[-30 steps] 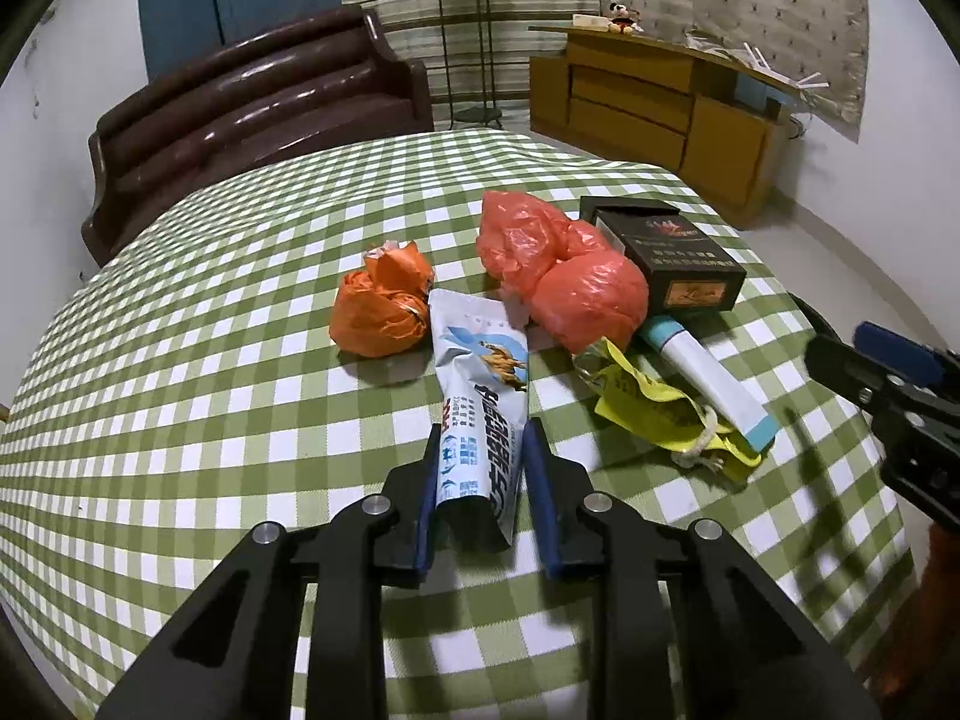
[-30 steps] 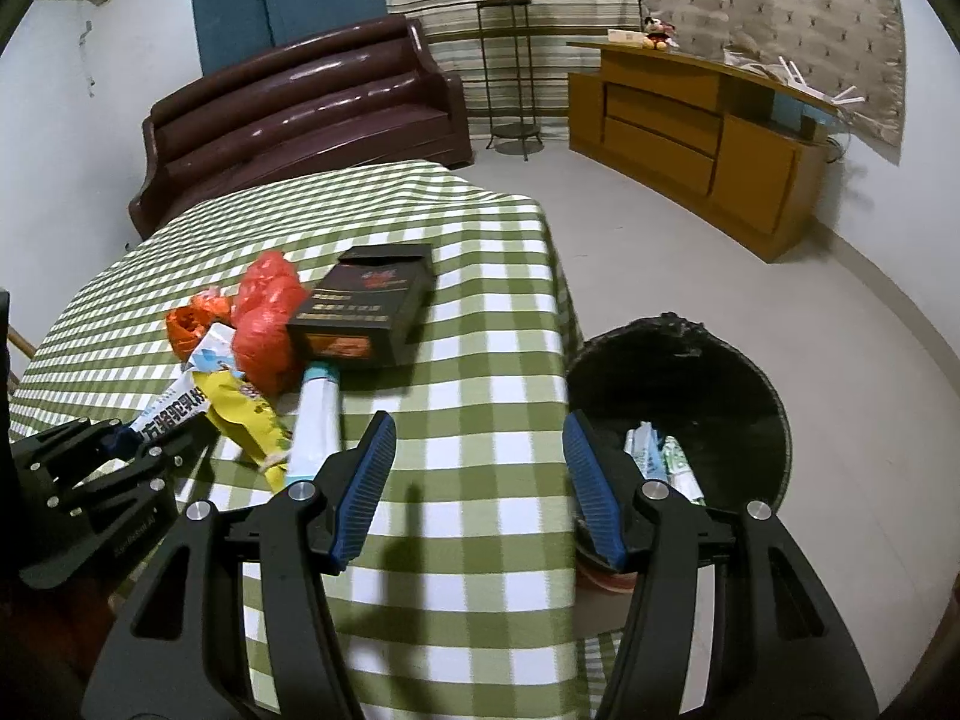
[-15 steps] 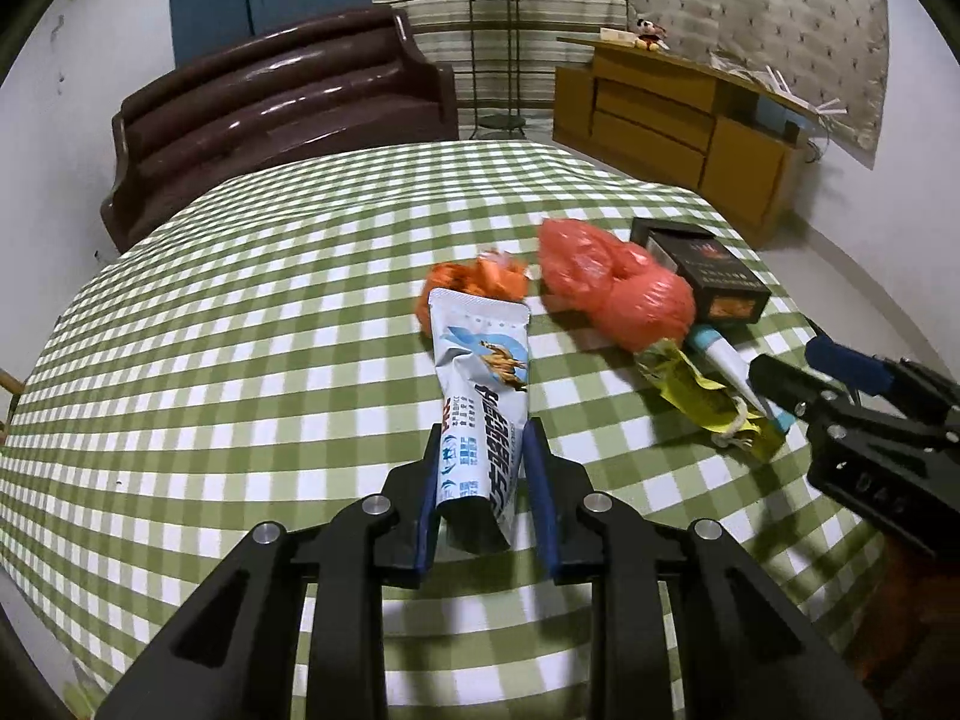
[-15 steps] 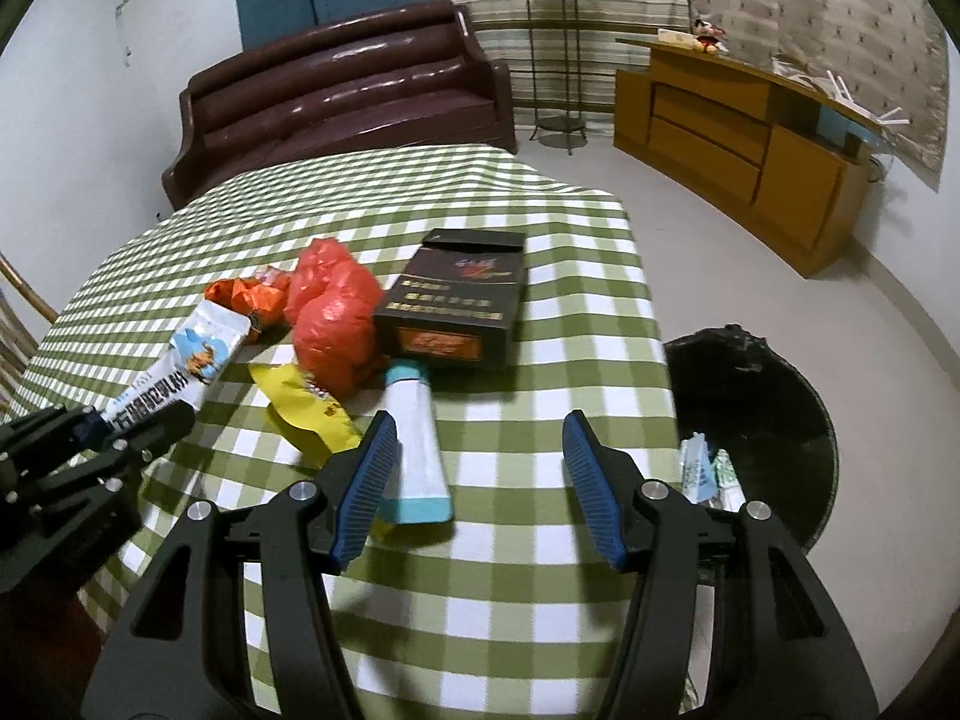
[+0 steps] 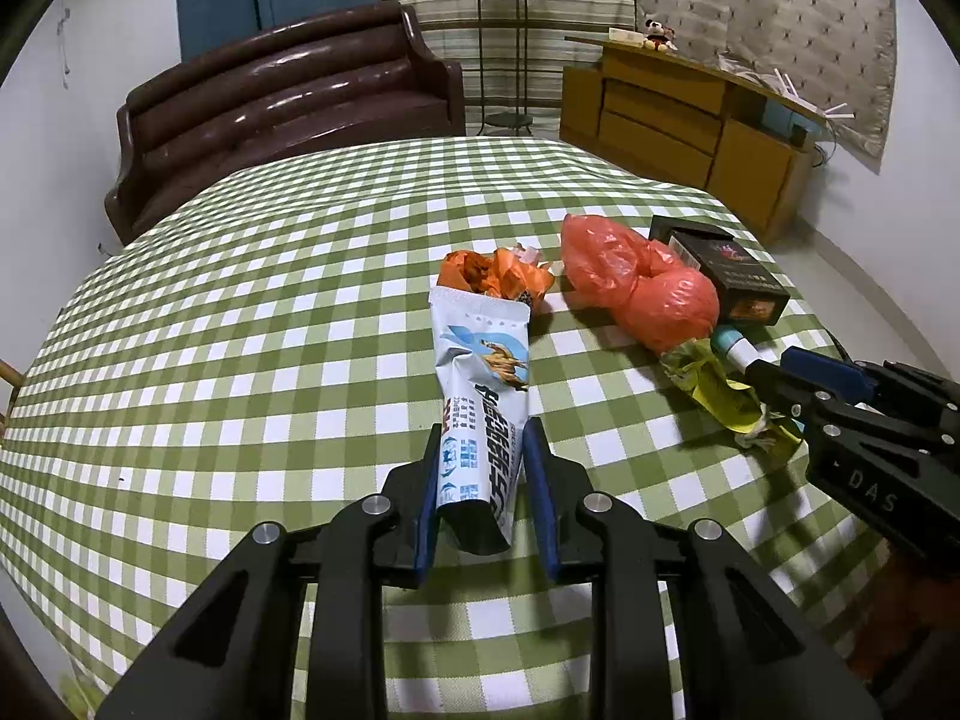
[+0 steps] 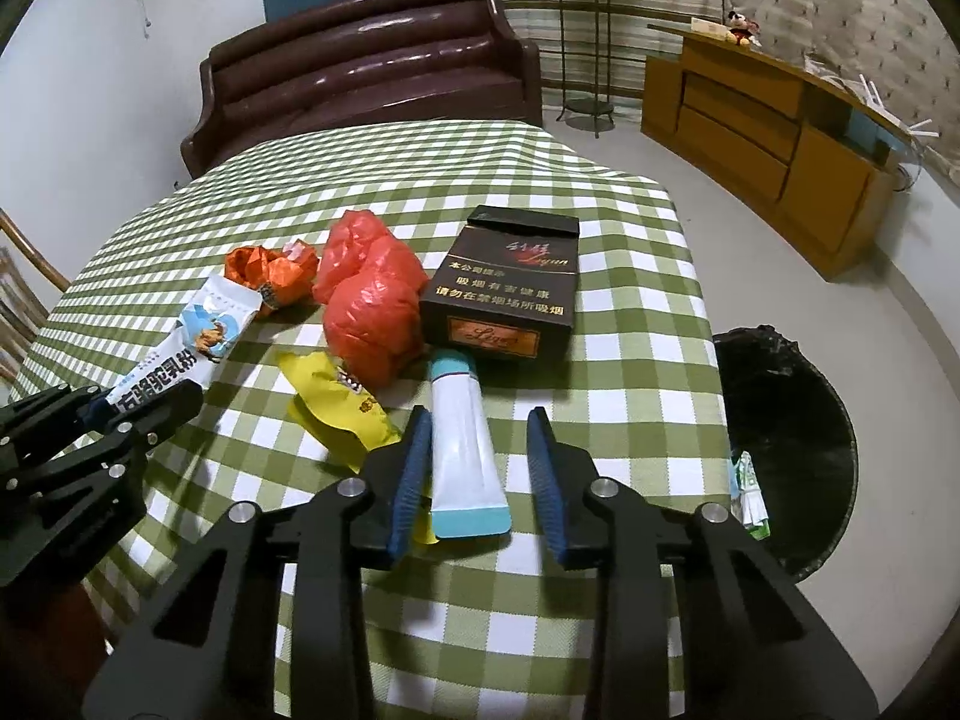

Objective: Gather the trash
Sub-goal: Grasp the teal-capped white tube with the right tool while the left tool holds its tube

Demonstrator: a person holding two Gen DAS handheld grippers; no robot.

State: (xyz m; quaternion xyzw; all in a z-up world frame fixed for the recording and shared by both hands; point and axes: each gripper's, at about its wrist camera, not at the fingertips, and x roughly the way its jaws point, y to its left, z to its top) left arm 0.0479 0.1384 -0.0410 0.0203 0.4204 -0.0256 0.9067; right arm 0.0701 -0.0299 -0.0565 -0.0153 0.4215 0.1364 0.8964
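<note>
The left hand-held gripper [image 5: 485, 468] is clenched on the lower end of a white-and-blue sachet [image 5: 483, 384], whose long axis runs from 6 toward 12 o'clock in the left wrist view, its sealed top edge pointing away over the table [image 5: 252, 324]. The right hand-held gripper [image 6: 480, 462] hangs released, its blue pads either side of a white tube [image 6: 465, 450] without pressing it; the tube lies flat with its long axis 6 to 12 o'clock in the right wrist view, the teal cap pointing at 12 toward a dark cigarette box [image 6: 504, 294] and the flat teal crimp toward the camera. At 10 o'clock from the tube lies one yellow wrapper [image 6: 336, 408], partly under the left pad, and beyond it one red plastic bag [image 6: 372, 300] bunched in two lumps, touching the box's left side. At 11 o'clock from the bag sits one crumpled orange wrapper [image 6: 270, 270], just beside the sachet's top. That makes one each of sachet, tube, box, red bag, yellow wrapper and orange wrapper on the green checked cloth. Off the table's edge at 3 o'clock stands a black-lined bin [image 6: 786, 456] with some packets inside. At 12 o'clock behind the table is a brown sofa [image 6: 366, 72].
</note>
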